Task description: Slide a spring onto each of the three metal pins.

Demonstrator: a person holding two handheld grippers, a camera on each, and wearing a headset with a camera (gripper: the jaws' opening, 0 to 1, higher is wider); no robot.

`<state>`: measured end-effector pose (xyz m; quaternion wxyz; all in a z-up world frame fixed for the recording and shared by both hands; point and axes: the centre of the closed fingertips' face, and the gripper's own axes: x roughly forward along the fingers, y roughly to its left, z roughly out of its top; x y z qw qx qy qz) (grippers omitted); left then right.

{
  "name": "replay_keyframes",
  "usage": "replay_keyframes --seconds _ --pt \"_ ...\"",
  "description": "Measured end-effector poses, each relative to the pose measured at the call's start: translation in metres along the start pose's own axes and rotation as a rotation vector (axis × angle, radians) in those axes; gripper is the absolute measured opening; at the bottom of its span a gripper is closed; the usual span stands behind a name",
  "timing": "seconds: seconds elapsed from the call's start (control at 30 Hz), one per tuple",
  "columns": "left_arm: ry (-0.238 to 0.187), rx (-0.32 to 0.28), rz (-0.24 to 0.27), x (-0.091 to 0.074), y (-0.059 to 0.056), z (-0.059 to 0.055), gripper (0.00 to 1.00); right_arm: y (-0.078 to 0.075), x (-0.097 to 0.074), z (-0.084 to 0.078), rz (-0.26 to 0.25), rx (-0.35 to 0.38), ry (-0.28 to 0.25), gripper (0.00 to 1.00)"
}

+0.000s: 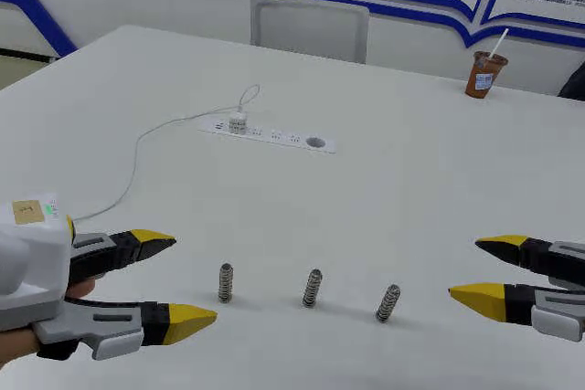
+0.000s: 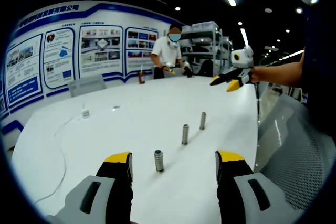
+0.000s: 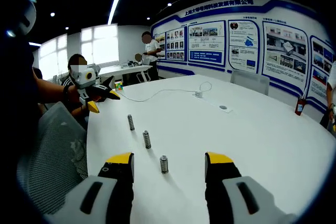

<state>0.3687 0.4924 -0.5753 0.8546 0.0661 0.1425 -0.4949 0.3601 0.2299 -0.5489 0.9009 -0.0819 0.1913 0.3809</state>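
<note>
Three metal pins stand in a row on the white table, each with a spring around it: the left one (image 1: 226,282), the middle one (image 1: 313,288) and the right one (image 1: 388,302). My left gripper (image 1: 183,279) is open just left of the row, nothing between its yellow-tipped fingers. My right gripper (image 1: 477,267) is open to the right of the row, also holding nothing. In the left gripper view the nearest spring (image 2: 158,160) stands ahead between the jaws. In the right gripper view the nearest spring (image 3: 164,164) stands ahead between the jaws, and the left gripper (image 3: 107,99) is across the table.
A white power strip (image 1: 268,133) with a plug and a thin cable (image 1: 137,152) lies mid-table. A brown cup with a straw (image 1: 484,73) stands at the far right. A grey chair (image 1: 309,27) is behind the table. People stand in the background.
</note>
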Motion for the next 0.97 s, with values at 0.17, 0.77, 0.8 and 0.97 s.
replay_keyframes --seconds 0.17,0.77,0.8,0.97 --pt "0.001 0.0 0.0 0.0 0.0 -0.001 0.66 -0.002 -0.002 -0.01 -0.007 0.007 0.007 0.57" --pt "0.022 -0.011 0.004 0.001 0.0 -0.012 0.69 0.001 0.006 -0.042 0.003 0.007 0.05 0.66" --pt "0.024 -0.011 0.004 0.001 0.0 -0.012 0.69 0.002 0.006 -0.042 0.003 0.004 0.049 0.66" --pt "0.025 -0.016 0.0 0.002 0.0 -0.014 0.7 0.003 0.006 -0.044 0.002 -0.011 0.044 0.68"
